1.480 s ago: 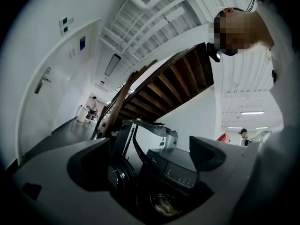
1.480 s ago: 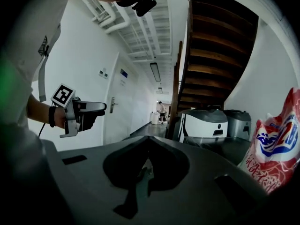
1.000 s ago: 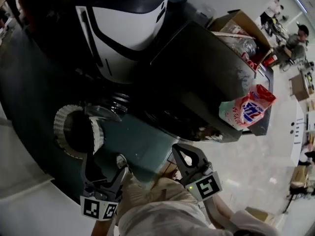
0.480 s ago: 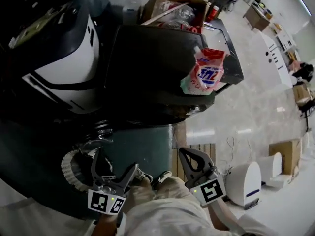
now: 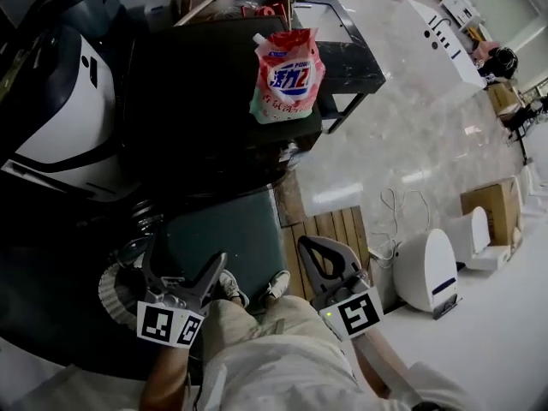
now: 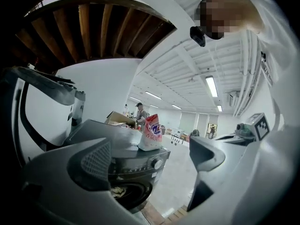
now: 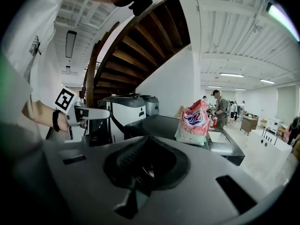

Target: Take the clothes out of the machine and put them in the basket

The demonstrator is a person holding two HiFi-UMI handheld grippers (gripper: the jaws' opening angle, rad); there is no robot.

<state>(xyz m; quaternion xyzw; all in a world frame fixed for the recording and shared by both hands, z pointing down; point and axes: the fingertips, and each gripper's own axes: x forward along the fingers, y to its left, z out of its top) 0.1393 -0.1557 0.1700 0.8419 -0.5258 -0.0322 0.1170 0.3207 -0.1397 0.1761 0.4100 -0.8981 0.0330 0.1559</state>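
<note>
The black washing machine (image 5: 205, 101) fills the middle of the head view, its flat top running up toward 12 o'clock. A bulky white-and-black appliance (image 5: 51, 92) stands just beside it at 9 o'clock. A green mat (image 5: 231, 238) lies in front of the machine, and wooden slats (image 5: 330, 229) meet the mat's edge toward 4 o'clock. The person's pale trousers (image 5: 274, 358) take up the 6 o'clock edge, with the shoes (image 5: 231, 288) at the mat's near edge. The white ribbed basket (image 5: 110, 288) sits on the floor at 8 o'clock, only part of its rim showing. A pink and white detergent bag (image 5: 289, 71) stands upright on the machine's top at 1 o'clock, near the front corner. The left gripper (image 5: 184, 262) is held low at 7 o'clock, just in front of the basket. It is released, its jaws wide apart with nothing between them, and its own view looks past them at the machine's front and round door opening. The right gripper (image 5: 306, 248) hangs at 5 o'clock beside the person's knee, clenched, its jaws together on nothing. The clothes (image 6: 117, 191) show as a pale crumpled bit inside the drum opening, at 6 o'clock in the left gripper view and well apart from both grippers.
</note>
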